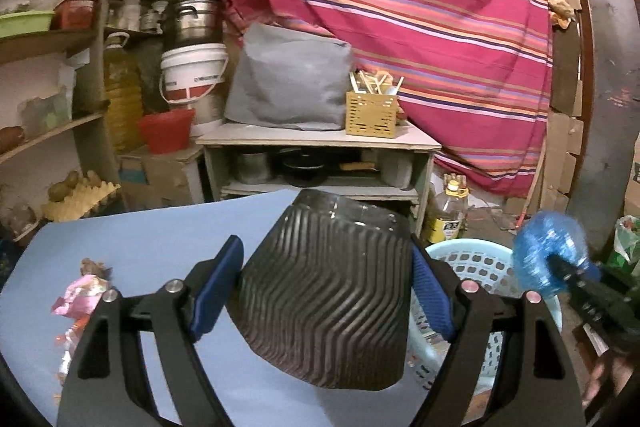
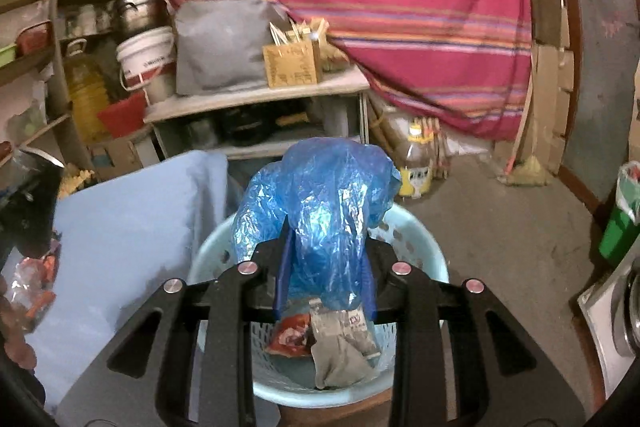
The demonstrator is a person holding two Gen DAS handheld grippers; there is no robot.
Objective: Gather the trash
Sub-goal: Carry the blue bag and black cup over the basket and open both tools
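Note:
My left gripper (image 1: 326,301) is shut on a black ribbed plastic container (image 1: 328,299) and holds it above the blue table (image 1: 152,239), close to the table's right edge. My right gripper (image 2: 325,267) is shut on a crumpled blue plastic bag (image 2: 320,211) and holds it over the light blue basket (image 2: 420,247). That bag also shows in the left wrist view (image 1: 548,251), right of the basket (image 1: 476,263). A red wrapper (image 2: 290,337) and a grey pouch (image 2: 340,347) lie in the basket. Pink wrappers (image 1: 80,297) lie on the table's left side.
A low white shelf (image 1: 320,141) with a grey bag (image 1: 288,79) and a yellow utensil box (image 1: 372,115) stands behind the table. An oil bottle (image 2: 418,163) stands on the floor. A green bin (image 2: 622,227) is at the right. Shelves (image 1: 52,135) stand at the left.

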